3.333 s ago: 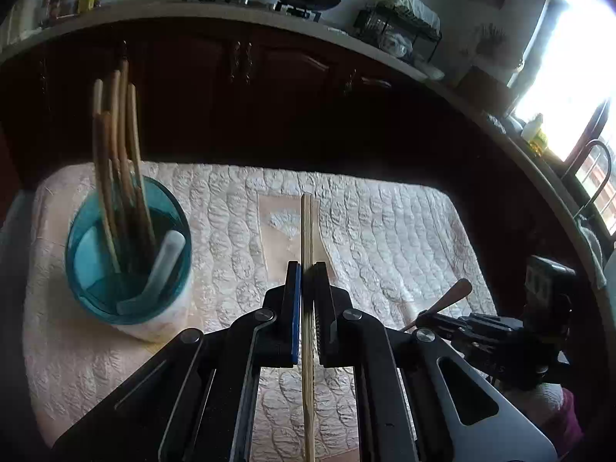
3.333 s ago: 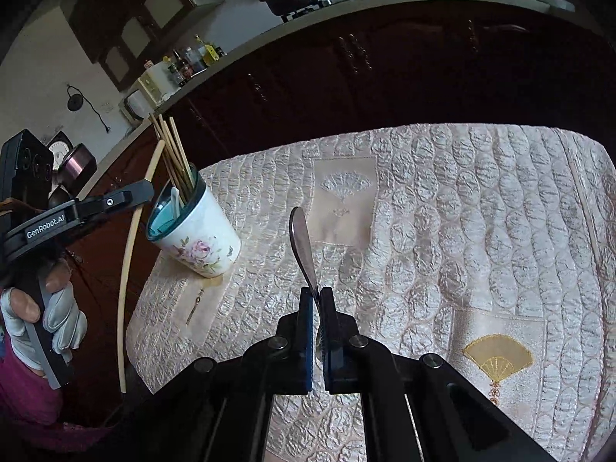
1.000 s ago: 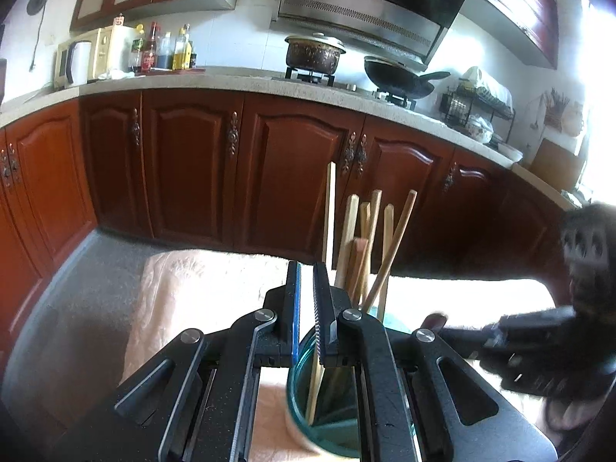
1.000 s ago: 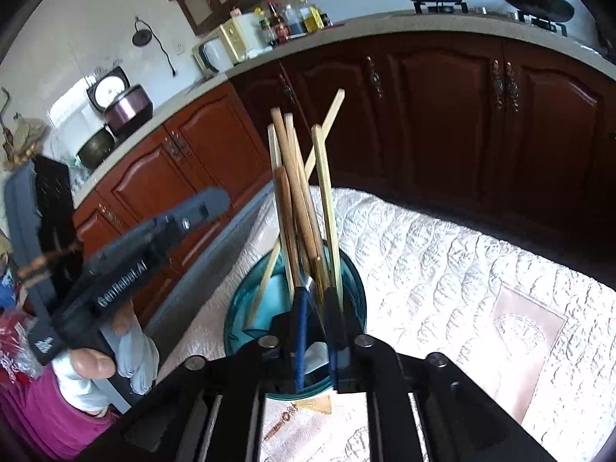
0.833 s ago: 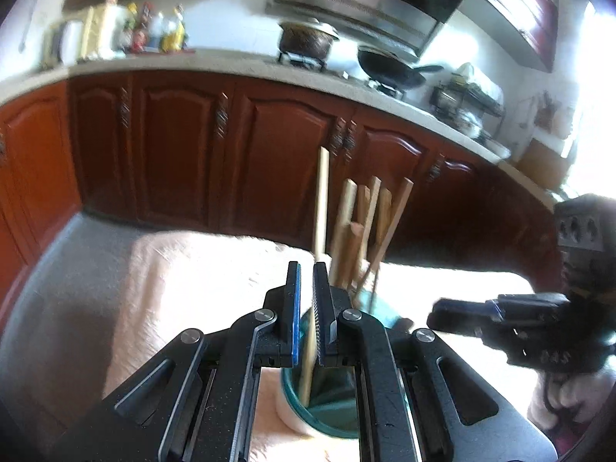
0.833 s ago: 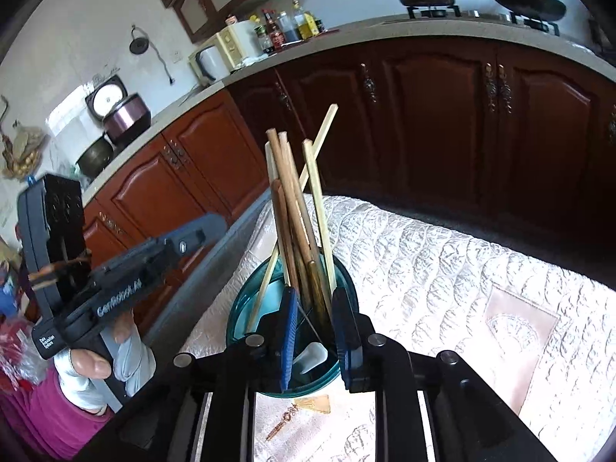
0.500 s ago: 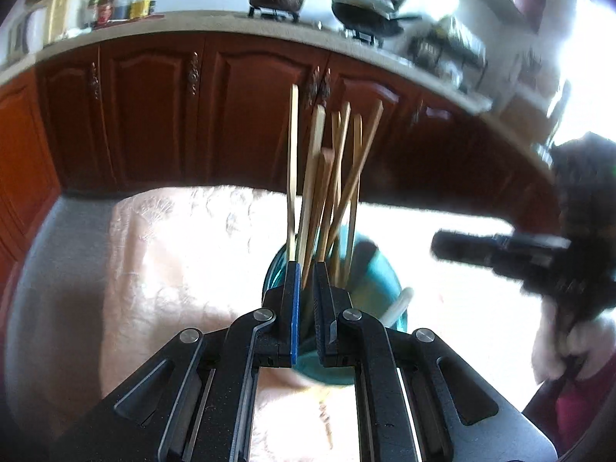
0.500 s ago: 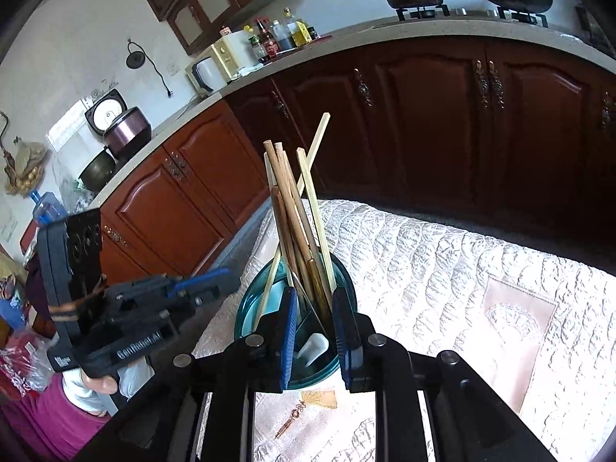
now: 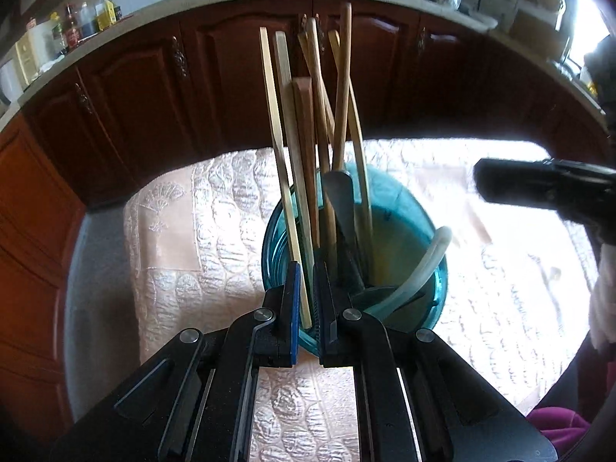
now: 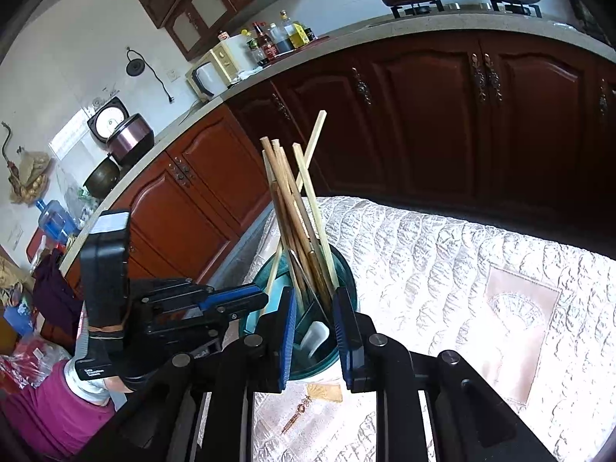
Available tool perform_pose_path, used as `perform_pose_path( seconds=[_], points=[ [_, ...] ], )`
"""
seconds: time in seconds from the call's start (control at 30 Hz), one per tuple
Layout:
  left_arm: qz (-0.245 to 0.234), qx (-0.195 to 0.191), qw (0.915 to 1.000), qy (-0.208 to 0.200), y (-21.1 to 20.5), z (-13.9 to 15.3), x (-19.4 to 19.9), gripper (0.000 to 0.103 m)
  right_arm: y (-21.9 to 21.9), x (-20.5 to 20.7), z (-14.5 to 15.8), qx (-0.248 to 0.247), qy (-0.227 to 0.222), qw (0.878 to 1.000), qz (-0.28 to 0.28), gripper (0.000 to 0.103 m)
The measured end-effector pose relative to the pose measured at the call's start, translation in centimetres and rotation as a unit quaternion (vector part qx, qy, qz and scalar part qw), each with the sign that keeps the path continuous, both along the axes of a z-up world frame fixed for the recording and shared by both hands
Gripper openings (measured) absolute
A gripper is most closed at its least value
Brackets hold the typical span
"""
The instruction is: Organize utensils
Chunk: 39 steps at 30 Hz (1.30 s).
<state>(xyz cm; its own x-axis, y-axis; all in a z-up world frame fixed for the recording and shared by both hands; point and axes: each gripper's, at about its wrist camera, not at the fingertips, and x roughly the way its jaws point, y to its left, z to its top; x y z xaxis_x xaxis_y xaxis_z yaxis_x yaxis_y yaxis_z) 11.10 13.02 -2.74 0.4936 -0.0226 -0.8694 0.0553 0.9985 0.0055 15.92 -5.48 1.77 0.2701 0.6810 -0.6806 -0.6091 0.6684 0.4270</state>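
Note:
A teal-lined cup [image 9: 423, 231] holds several wooden chopsticks [image 9: 308, 123], a metal spoon [image 9: 340, 200] and a white spoon handle [image 9: 419, 261]. My left gripper [image 9: 306, 277] sits at the cup's near rim with a pale chopstick [image 9: 283, 161] between its nearly closed jaws; the stick stands in the cup. My right gripper [image 10: 313, 304] is open and empty just above the cup [image 10: 346, 281], with the chopsticks [image 10: 292, 208] rising between its fingers. The left gripper [image 10: 231, 300] also shows in the right wrist view, at the cup's left.
The cup stands on a quilted cream cloth [image 10: 462, 269] over a small table. Dark wooden kitchen cabinets [image 10: 423, 115] run behind it, with a counter carrying bottles [image 10: 277, 38], a stove and pots. The right gripper [image 9: 539, 188] shows at the right of the left wrist view.
The left gripper brought the pale chopstick from above the table into the cup. The right gripper released the metal spoon into the cup, opened, and drew back slightly.

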Motion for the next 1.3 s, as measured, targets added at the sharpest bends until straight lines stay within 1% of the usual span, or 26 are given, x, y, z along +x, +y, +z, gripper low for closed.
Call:
perform_pose_path(
  seconds=[0.13,0.33,0.4,0.5,0.6,0.67,0.87,0.97,1.03,1.2,1.3],
  points=[
    [0.013,0.011,0.9996,0.020,0.0,-1.0,0.9,0.005,-0.7,0.0,-0.1,0.002,0.001,1.000,-0.007,0.018],
    [0.027,-0.012,0.9988,0.039,-0.1,-2.7,2.2,0.005,-1.5,0.0,-0.1,0.007,0.005,1.000,-0.019,0.018],
    [0.033,-0.018,0.9986,0.037,-0.1,-3.0,2.3,0.005,-1.7,-0.2,-0.2,0.006,0.006,1.000,-0.020,0.018],
    [0.036,-0.035,0.9981,0.036,0.0,-2.8,2.1,0.005,-1.8,-0.2,-0.1,0.004,0.006,1.000,-0.020,0.019],
    [0.031,-0.028,0.9987,0.030,-0.1,-2.3,1.7,0.007,-1.9,-0.1,-0.1,0.007,0.010,1.000,-0.025,0.021],
    [0.030,-0.027,0.9987,0.033,-0.2,-2.4,1.7,0.010,-1.8,0.0,-0.2,0.009,0.012,0.999,-0.028,0.021],
    [0.032,-0.029,0.9981,0.044,-0.3,-3.2,2.2,0.010,-2.0,-0.3,0.1,0.005,0.006,1.000,-0.024,0.021],
    [0.036,-0.039,0.9974,0.048,-0.4,-3.3,2.7,0.010,-2.3,-0.2,0.2,0.005,0.008,1.000,-0.028,0.021],
    [0.038,-0.047,0.9970,0.048,-0.5,-3.1,2.7,0.010,-2.4,-0.3,0.1,0.003,0.009,1.000,-0.029,0.022],
    [0.031,-0.043,0.9981,0.031,-0.6,-1.5,1.6,0.011,-2.2,-0.4,0.0,0.007,0.012,0.999,-0.029,0.022],
    [0.036,-0.045,0.9981,0.020,-0.5,-0.6,0.8,0.022,-1.8,-0.5,-0.1,0.005,0.014,1.000,-0.025,0.022]
  ],
)
